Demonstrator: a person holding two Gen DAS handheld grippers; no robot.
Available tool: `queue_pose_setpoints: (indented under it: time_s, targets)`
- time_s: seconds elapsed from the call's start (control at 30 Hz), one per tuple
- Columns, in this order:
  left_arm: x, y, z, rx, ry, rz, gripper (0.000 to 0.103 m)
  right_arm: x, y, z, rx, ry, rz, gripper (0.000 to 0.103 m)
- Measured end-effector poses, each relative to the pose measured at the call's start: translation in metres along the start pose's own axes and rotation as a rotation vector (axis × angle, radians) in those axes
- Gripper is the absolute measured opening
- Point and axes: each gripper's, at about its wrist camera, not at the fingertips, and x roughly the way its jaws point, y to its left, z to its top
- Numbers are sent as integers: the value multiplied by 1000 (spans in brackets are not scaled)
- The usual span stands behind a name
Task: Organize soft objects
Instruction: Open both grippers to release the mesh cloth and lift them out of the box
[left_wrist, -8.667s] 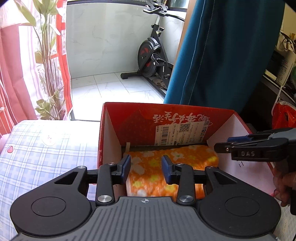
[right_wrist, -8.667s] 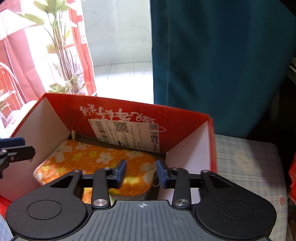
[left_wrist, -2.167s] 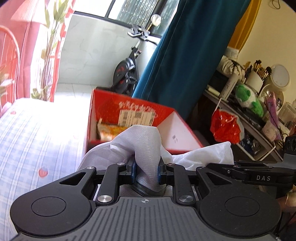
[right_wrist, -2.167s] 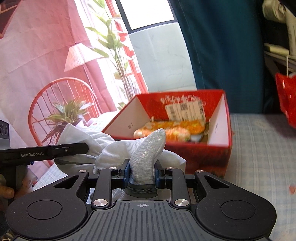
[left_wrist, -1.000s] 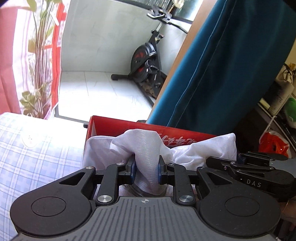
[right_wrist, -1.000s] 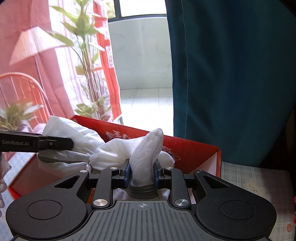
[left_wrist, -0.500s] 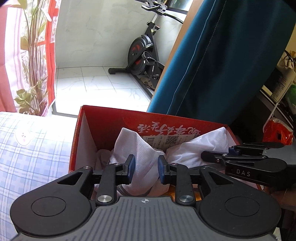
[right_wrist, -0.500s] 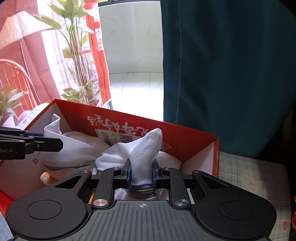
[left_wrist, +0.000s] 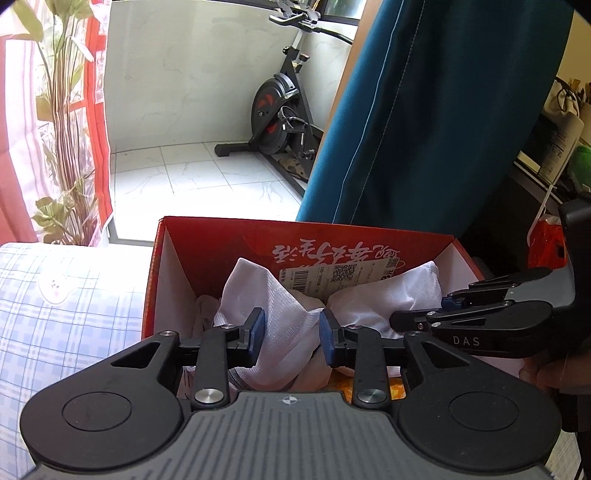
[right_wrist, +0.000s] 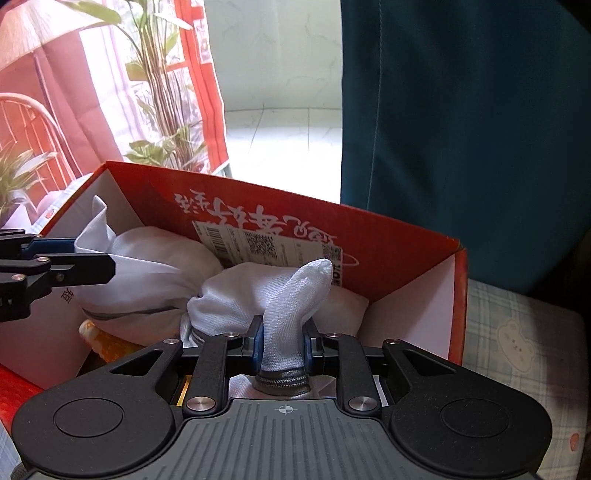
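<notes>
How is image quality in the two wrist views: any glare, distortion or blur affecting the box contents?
Left wrist view: sunlit floor tiles behind the red box are near blown out; fisheye bends the teal curtain; white garment sharp. Right wrist view: doorway overexposed, garment and shipping label crisp, no motion blur.

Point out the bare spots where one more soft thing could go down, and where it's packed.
The red box is packed: the white cloth fills it, over an orange bundle. Free patches: the checked sheet left of the box, and the sheet by the bear print on its right.
</notes>
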Motion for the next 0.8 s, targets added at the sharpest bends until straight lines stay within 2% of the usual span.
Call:
queue_pose_setpoints:
  time_s: [0.1, 0.23, 0.3, 0.43, 0.5, 0.57, 0.63, 0.73, 0.8]
  targets:
    - [1, -1, -1, 10, 0, 8, 35, 1, -2, 0, 10, -1, -1, 20]
    - [-6, 0, -1, 16, -17, 42, 43, -8, -5, -2, 35, -49, -9, 30]
    - [-14, 2, 1, 12, -32, 52, 50, -18, -8, -4, 53, -91, -15, 32]
    - [-30, 0, 3, 19, -55, 62, 53, -40, -11, -9, 64, -129, -21, 33]
    - [-40, -3, 1, 27, -65, 67, 57, -54, -10, -12, 59, -152, -22, 33]
    - [-51, -7, -2, 33, -73, 69, 59, -69, -8, -16, 57, -172, -18, 35]
    - [-61, -10, -6, 40, -80, 70, 61, -82, -5, -21, 51, -186, -17, 41]
    - [-76, -18, -14, 53, -92, 83, 72, -102, 2, -31, 44, -207, -13, 52]
    - [-86, -22, -21, 61, -101, 86, 88, -115, 8, -40, 49, -226, -15, 63]
